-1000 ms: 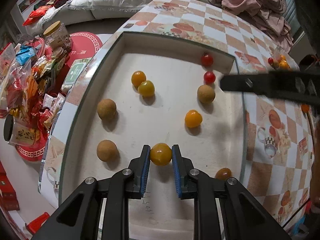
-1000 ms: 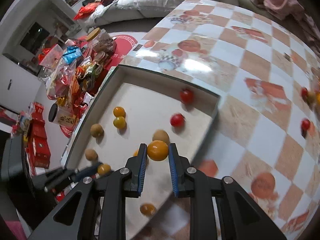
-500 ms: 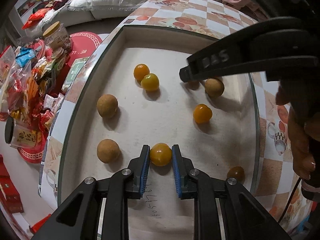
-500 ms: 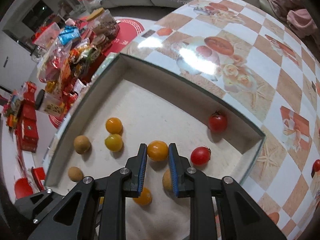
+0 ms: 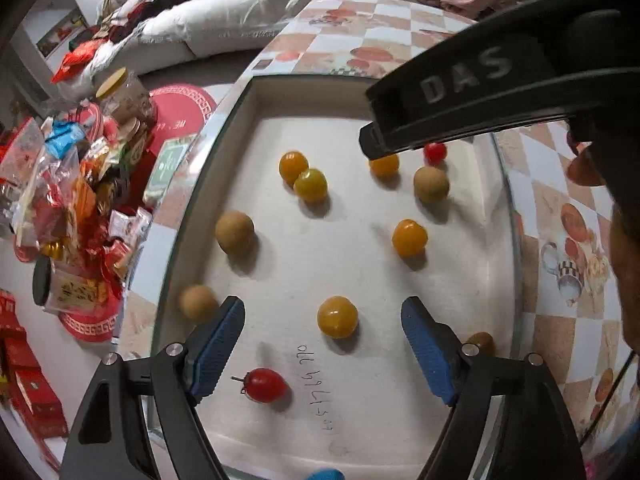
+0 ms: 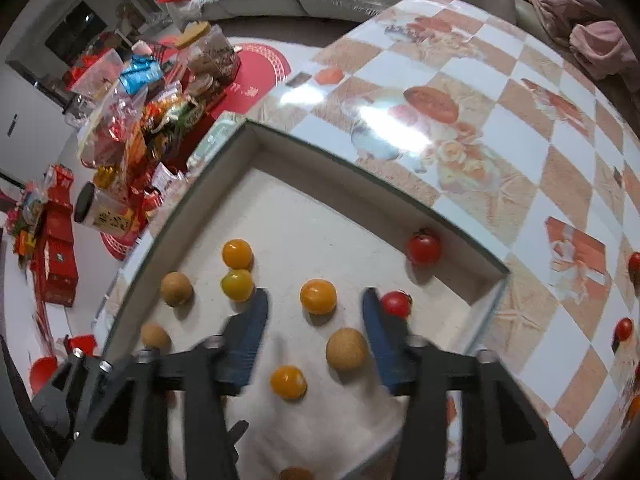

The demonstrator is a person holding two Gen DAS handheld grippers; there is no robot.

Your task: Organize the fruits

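Note:
A shallow white-lined tray [image 5: 192, 216] on the checked table holds several small fruits. In the left wrist view my left gripper [image 5: 322, 306] has its jaws opening, with a yellow-orange tomato [image 5: 337, 317] lying free on the tray floor between the blue pads [image 5: 218, 344]. In the right wrist view my right gripper [image 6: 316, 295] is opening too, and an orange tomato [image 6: 318, 296] rests untouched between its fingertips. Its black finger marked DAS [image 5: 460, 92] reaches over the tray's far end. A red cherry tomato [image 5: 265, 385] lies near my left finger.
Brown longans [image 5: 235, 232] [image 6: 346, 349], more orange tomatoes [image 5: 409, 237] and red tomatoes [image 6: 424, 247] dot the tray. Red tomatoes [image 6: 624, 328] lie on the table to the right. Snack packets and a jar [image 5: 124, 96] crowd the floor on the left. A hand [image 5: 628, 280] is at the right edge.
Both grippers have opened and let go of their orange tomatoes, which now lie on the tray floor. The right gripper moved further over the tray.

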